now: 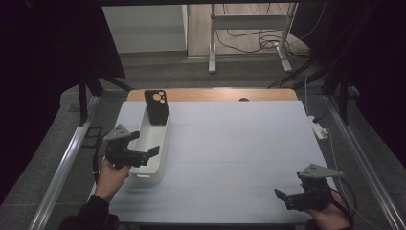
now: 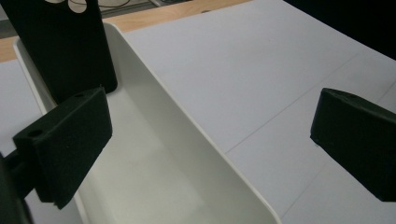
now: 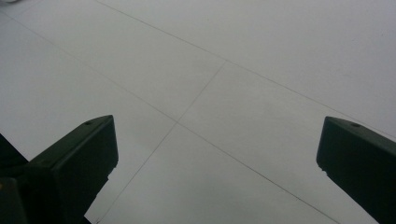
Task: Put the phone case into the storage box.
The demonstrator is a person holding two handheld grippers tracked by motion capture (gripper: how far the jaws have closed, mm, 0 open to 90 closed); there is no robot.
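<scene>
The left claw point(image 1: 143, 154) is hanging wide, its 2 jaws straddling the near wall of the white bin point(image 1: 165, 143), where the black phone case point(image 1: 156, 106) is leaning upright at the far end. Closing here risks tipping the light bin. The right claw point(image 1: 283, 196) is idling wide over the tabletop point(image 1: 239, 143).

High view looks down on the table point(image 1: 230, 143); gripper views skim it closely, perhaps overlapping.
</scene>
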